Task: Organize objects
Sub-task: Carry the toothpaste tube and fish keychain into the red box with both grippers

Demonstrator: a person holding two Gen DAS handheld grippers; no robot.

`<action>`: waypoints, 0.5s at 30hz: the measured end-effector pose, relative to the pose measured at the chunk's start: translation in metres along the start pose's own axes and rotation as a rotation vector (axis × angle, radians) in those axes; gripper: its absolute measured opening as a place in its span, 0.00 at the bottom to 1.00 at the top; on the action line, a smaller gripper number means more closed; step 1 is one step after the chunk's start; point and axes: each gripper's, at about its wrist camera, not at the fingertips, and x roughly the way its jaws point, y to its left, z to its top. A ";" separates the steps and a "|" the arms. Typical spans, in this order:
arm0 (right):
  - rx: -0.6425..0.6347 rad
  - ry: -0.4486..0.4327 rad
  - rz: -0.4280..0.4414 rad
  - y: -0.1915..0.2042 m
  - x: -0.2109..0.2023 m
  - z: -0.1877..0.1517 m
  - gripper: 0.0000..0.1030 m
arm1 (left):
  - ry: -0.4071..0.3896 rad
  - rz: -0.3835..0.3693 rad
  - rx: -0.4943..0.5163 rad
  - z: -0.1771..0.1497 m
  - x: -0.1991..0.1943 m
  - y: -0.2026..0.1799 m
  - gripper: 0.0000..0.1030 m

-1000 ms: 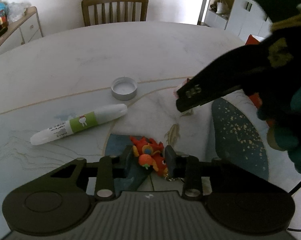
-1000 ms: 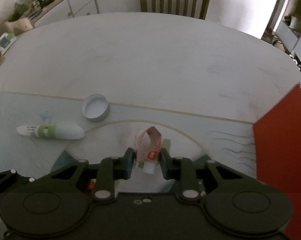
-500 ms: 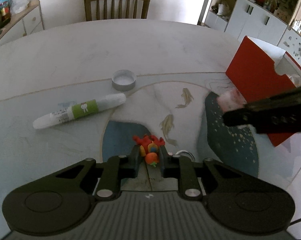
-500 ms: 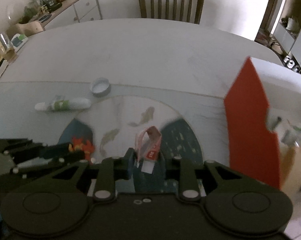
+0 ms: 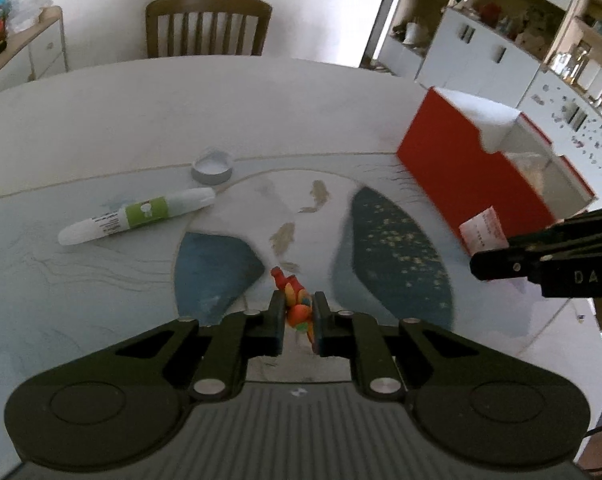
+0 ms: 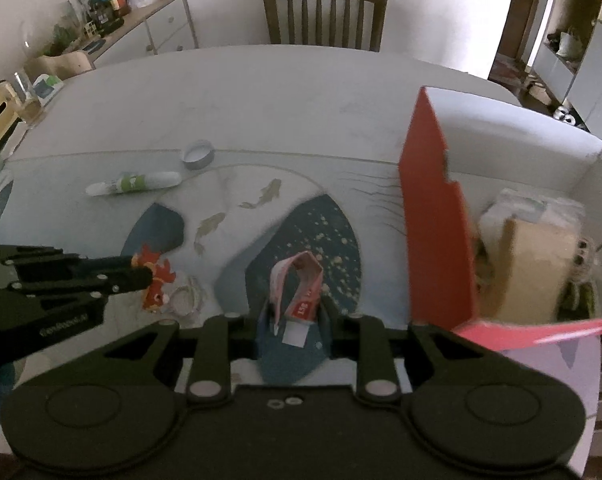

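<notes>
My left gripper (image 5: 299,312) is shut on a small red and orange rooster toy (image 5: 295,306), held above the fish-patterned mat; in the right wrist view the toy (image 6: 157,280) hangs from the left gripper (image 6: 141,276) with a key ring (image 6: 187,298) under it. My right gripper (image 6: 297,316) is shut on a folded pink and red tube (image 6: 299,284), just left of the open red box (image 6: 433,220). The left wrist view shows the right gripper (image 5: 485,266) with the tube (image 5: 483,232) in front of the red box (image 5: 461,168).
A white tube with a green label (image 5: 137,216) and a grey round lid (image 5: 212,166) lie on the table's left half. The box holds a tan carton (image 6: 537,264) and a white packet (image 6: 533,208). A wooden chair (image 5: 209,24) stands at the far edge.
The left gripper has shut on the rooster toy and lifted it off the mat. The right gripper has carried the pink tube rightward to the red box.
</notes>
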 end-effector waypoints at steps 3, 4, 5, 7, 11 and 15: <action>0.007 -0.008 0.002 -0.005 -0.009 -0.005 0.24 | -0.019 -0.026 0.001 0.001 -0.012 -0.008 0.12; 0.008 -0.012 0.002 -0.006 -0.013 -0.006 0.24 | -0.027 -0.034 0.004 0.002 -0.015 -0.011 0.12; 0.008 -0.016 0.001 -0.008 -0.016 -0.008 0.24 | -0.035 -0.044 0.008 0.003 -0.020 -0.015 0.12; 0.006 -0.029 -0.002 -0.011 -0.025 -0.010 0.24 | -0.046 -0.064 0.011 0.006 -0.026 -0.022 0.12; 0.010 -0.058 -0.014 -0.022 -0.043 -0.014 0.24 | -0.075 -0.099 0.030 0.014 -0.040 -0.041 0.12; 0.019 -0.087 -0.028 -0.038 -0.060 -0.018 0.24 | -0.113 -0.120 0.063 0.025 -0.050 -0.065 0.12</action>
